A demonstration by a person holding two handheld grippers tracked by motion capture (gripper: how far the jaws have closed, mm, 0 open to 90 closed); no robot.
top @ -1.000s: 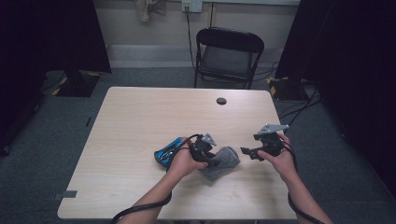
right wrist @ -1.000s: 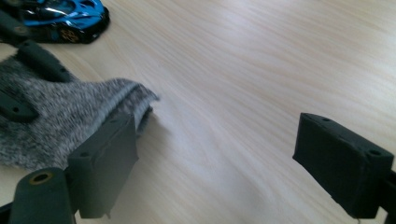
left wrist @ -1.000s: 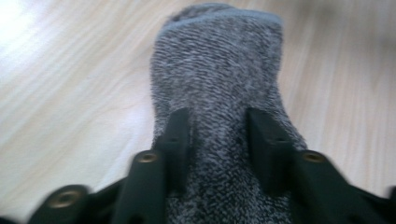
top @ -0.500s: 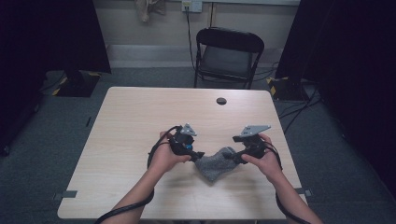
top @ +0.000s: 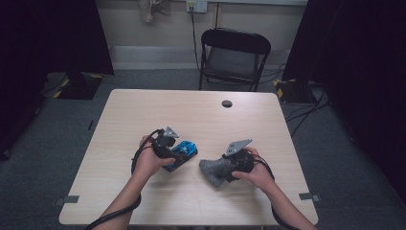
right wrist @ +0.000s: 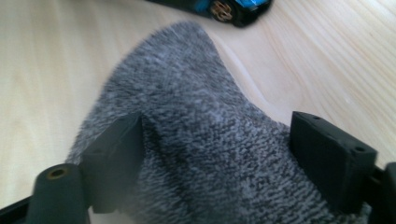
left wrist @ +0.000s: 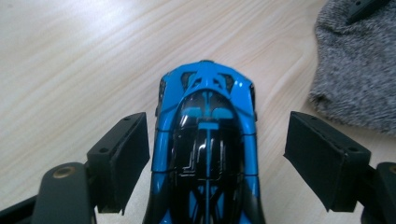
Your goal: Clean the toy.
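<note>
High view: a person at a pale wooden table (top: 143,115) works a gripper in each hand, forearms entering from the bottom of the frame. The left gripper (top: 178,152) sits just left of centre over a blue toy car (top: 184,151), and the right gripper (top: 221,168) lies right of centre against a grey knitted sock (top: 213,168). Car and sock rest near each other on the tabletop, not touching. A small dark disc (top: 227,103) lies toward the far edge, and a black folding chair (top: 233,57) stands beyond the table at upper centre.

Left gripper view: the car (left wrist: 205,140) fills lower centre between jaws that have just been opening and now stand wide, gaps visible on both sides, pads clear of the bodywork. The sock (left wrist: 359,70) occupies the upper right corner.

Right gripper view: the sock (right wrist: 205,154) bulges up between jaws that have just been closing; the left pad touches the knit, while the right pad stands off it, so no grip. The car's wheel (right wrist: 222,10) peeks in at the top edge.
</note>
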